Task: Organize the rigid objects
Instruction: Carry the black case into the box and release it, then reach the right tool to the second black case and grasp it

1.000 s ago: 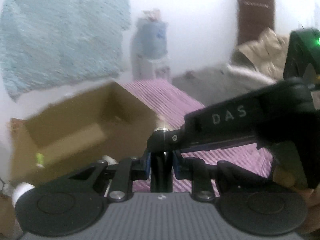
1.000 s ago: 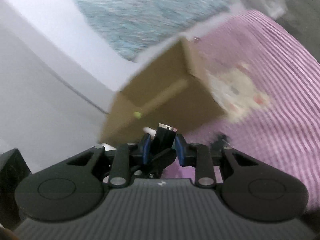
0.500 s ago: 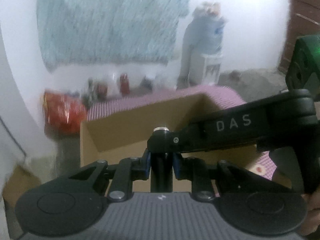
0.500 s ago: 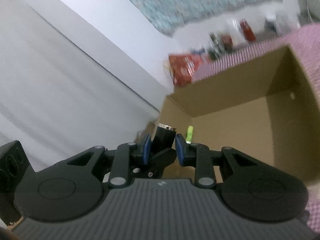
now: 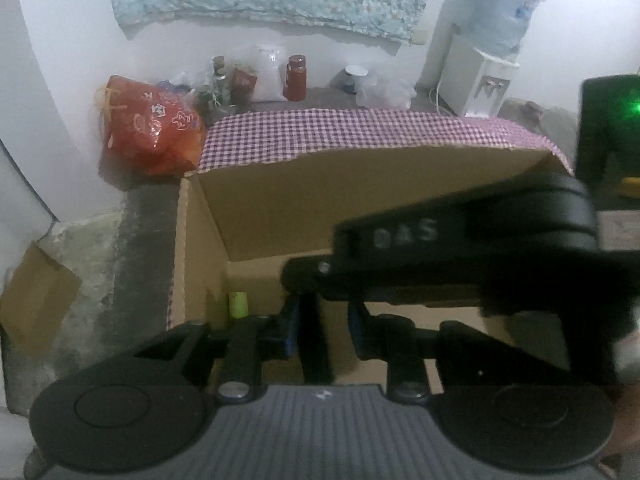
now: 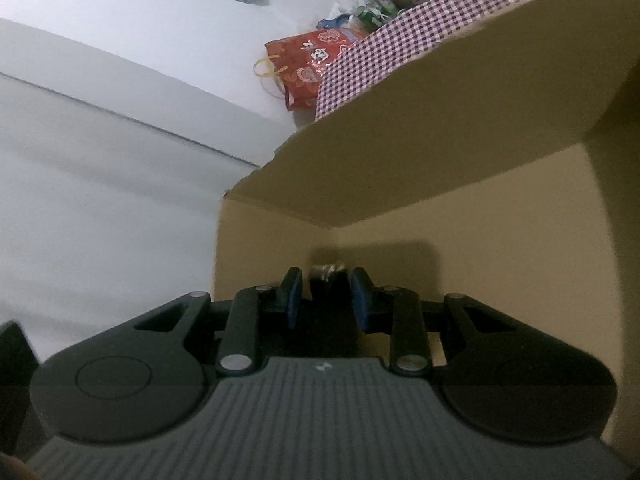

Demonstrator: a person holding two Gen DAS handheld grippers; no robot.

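A black rod [image 5: 316, 344] is seen between the opening jaws of the left gripper [image 5: 322, 334], angled down over the cardboard box [image 5: 256, 216]. A black metal-capped cylinder [image 6: 330, 288] is gripped by the right gripper [image 6: 325, 302], tilted into the box.

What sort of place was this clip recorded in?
Probably a lived-in home room, perhaps a kitchen or storage corner: a water dispenser, jars and bottles against the wall, and a checkered cloth behind the cardboard box.

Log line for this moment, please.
left gripper: jaws opening, black rod between | right gripper: shut on silver-capped black cylinder | both at open cardboard box | green piece inside
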